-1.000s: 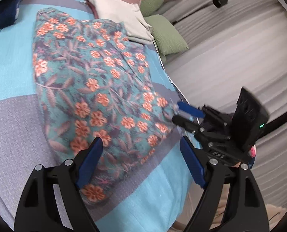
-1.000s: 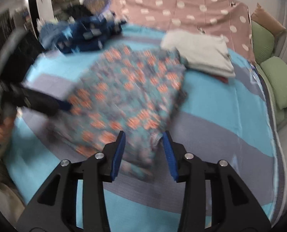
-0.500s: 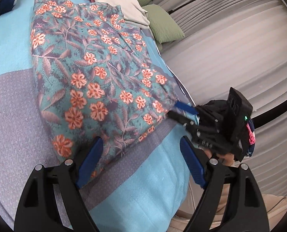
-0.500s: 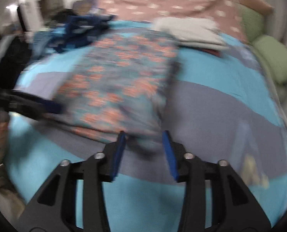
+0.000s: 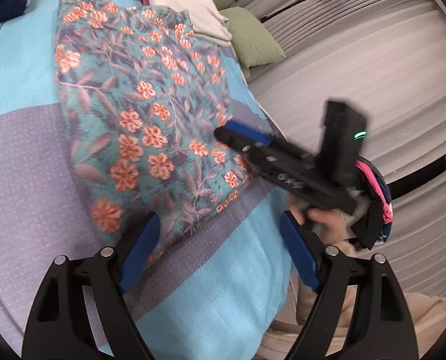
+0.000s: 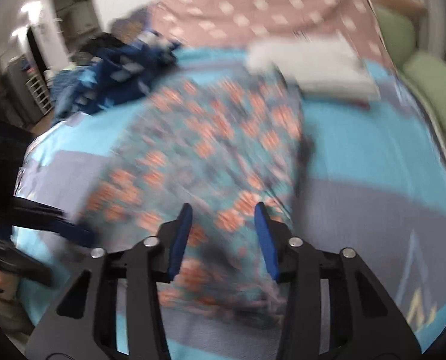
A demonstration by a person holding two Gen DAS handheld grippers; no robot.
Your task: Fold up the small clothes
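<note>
Lying spread on the bed cover (image 5: 28,156), straight ahead of both grippers: a teal garment (image 5: 139,114) printed with orange flowers, blurred in the right wrist view (image 6: 211,150). Reaching with its near hem down between the fingers of the left gripper (image 5: 220,255), jaws set wide apart, the left blue pad (image 5: 139,255) over the cloth edge, the right pad over plain turquoise cover; gripping nothing. Seen from the left wrist view, off to the right and ahead: the right gripper (image 5: 237,132), blue-padded tips resting at the garment's right edge, held by a hand (image 5: 321,222) just beside the left gripper's right finger. From its own camera, the right gripper (image 6: 223,234) with jaws parted to a moderate gap, flowered cloth showing between and below the pads; too blurred to tell whether any fold is pinched. To the left of it, the left gripper (image 6: 58,225) at the garment's other edge.

Beyond the garment, farther ahead: a folded white cloth (image 5: 187,3) touching the far corner, green pillows (image 5: 252,42) to the right of that, a pink dotted sheet (image 6: 267,12) at the bed's head. Far left of the right gripper, a heap of dark blue clothes (image 6: 124,69).
</note>
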